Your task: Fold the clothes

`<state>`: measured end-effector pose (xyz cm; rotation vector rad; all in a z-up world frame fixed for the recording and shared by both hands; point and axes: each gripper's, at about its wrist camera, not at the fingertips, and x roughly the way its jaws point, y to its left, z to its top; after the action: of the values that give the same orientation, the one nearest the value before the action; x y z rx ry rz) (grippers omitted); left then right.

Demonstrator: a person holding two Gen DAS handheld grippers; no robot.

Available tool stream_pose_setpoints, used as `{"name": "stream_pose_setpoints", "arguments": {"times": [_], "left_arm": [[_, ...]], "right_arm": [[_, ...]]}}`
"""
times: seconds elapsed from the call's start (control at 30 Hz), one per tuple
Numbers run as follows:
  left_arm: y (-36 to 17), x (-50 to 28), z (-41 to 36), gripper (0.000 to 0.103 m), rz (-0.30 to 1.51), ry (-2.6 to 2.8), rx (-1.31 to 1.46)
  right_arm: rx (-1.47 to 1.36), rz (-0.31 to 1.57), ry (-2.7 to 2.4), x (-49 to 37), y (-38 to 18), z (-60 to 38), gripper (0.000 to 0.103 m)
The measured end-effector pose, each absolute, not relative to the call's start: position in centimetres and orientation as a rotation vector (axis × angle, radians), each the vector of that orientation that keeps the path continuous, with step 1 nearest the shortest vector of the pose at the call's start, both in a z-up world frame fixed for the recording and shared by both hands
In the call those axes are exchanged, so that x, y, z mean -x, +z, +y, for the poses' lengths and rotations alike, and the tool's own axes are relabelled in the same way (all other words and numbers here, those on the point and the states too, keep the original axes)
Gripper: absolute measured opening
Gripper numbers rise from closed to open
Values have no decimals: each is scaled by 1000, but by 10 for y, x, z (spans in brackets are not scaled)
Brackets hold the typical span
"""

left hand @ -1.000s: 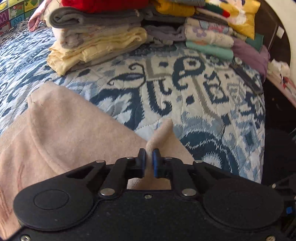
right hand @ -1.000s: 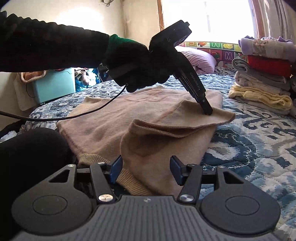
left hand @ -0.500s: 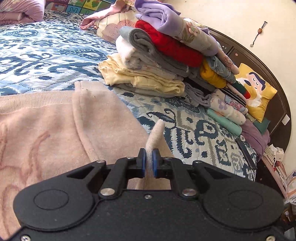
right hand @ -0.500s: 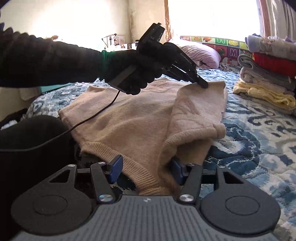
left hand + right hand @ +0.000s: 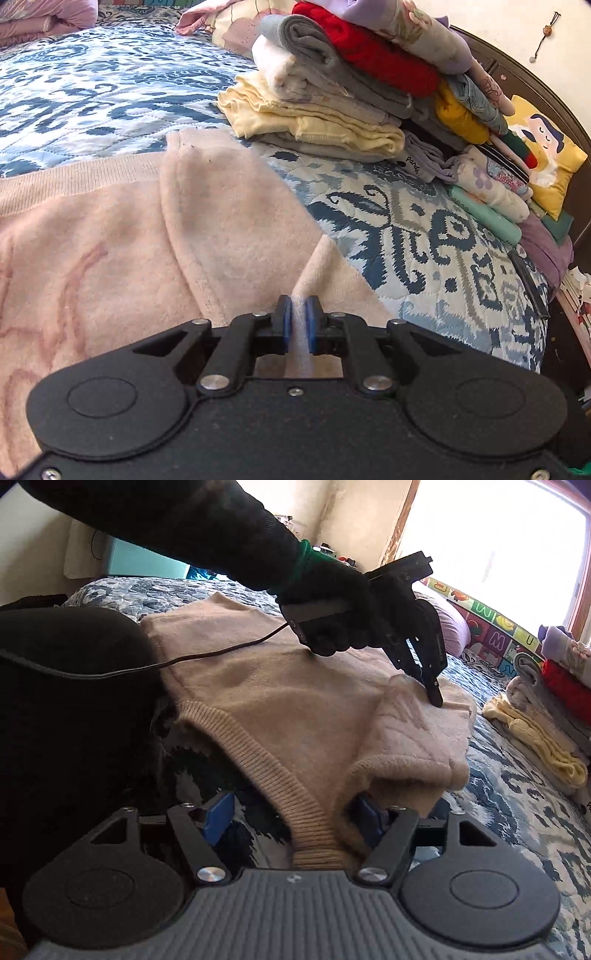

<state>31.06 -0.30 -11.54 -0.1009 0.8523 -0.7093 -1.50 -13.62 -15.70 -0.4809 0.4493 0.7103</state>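
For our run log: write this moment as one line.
left gripper: shut on sweater | right gripper: open, jaws just widened, hem between | bed

Black sleeve (image 5: 177, 520), green cuff (image 5: 303, 559), black glove (image 5: 332, 602), black cable (image 5: 147, 666)

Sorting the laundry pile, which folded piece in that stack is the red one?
The red knit, high in the stack, between the grey garment below and the floral lilac piece on top.

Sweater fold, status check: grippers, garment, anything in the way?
Left gripper shut on sweater fold. Right gripper open, jaws just widened, hem between them unpinched. Folded stack beside, clear of sweater.
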Motion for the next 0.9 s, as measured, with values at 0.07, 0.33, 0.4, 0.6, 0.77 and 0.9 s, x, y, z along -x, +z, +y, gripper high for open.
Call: {"name": "stream_pose_setpoints", "arguments": {"times": [0.07, 0.33, 0.4, 0.6, 0.77, 0.9], "left_arm": [[-106, -308, -7, 9, 829, -690, 81], [-45, -265, 8, 24, 750, -627, 7], [-43, -246, 3, 25, 768, -656, -39], [-67, -206, -11, 26, 829, -677, -128], [-81, -193, -4, 26, 865, -667, -94], [-81, -189, -7, 26, 864, -660, -96]], "right_arm": [[460, 436, 711, 17, -153, -139, 75], [248, 370, 670, 31, -115, -179, 43], [201, 350, 646, 28, -110, -185, 33], [0, 444, 519, -20, -111, -198, 29], [-17, 526, 535, -11, -122, -189, 29], [65, 569, 600, -11, -134, -166, 30]]}}
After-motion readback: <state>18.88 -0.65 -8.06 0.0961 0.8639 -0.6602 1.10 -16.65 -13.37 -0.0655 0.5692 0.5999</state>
